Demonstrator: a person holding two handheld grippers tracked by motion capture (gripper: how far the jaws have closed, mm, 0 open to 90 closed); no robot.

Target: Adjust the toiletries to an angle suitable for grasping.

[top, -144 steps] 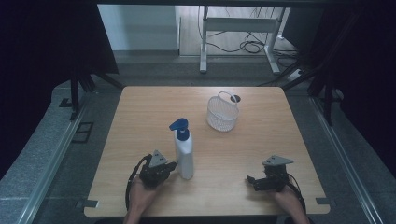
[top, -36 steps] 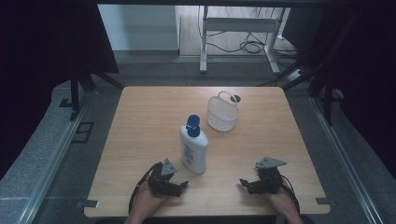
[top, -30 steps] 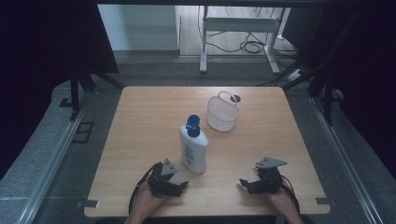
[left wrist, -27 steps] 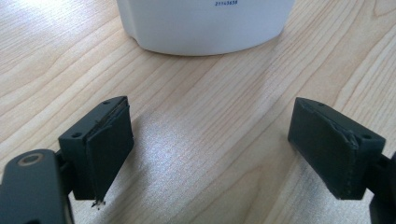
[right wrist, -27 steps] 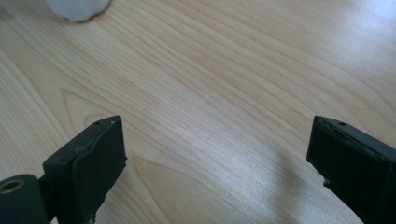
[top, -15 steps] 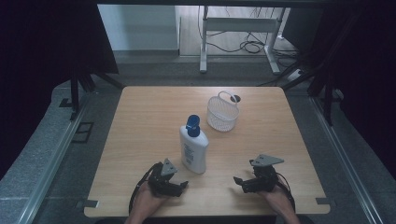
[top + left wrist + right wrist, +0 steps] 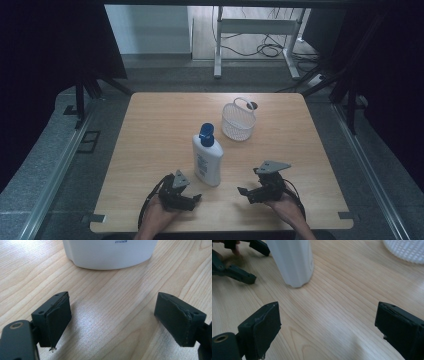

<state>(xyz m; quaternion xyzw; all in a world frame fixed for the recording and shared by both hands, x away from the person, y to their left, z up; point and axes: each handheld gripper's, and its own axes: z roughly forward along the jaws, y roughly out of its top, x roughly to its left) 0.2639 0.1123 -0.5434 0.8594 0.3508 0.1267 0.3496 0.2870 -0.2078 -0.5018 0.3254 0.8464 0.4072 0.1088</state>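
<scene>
Bottle (image 7: 208, 160) stands free; left gripper (image 7: 192, 198) and right gripper (image 7: 244, 192) flank it, jaws apart, empty, staged to grab.

High view overhead, facing forward-down on table (image 7: 150, 125) — both gripper views low, close, sharing bottle (image 7: 110, 252).

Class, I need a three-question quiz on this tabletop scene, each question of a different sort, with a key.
1. True or false: the white bottle lies on its side.
2. Which stands farther from the person: A) the bottle, B) the white basket?
3. Fill in: the left gripper and the right gripper both have their jaws ____.

Key: 1 false, it stands upright. 2 B. 3 open, nothing between them.
</scene>
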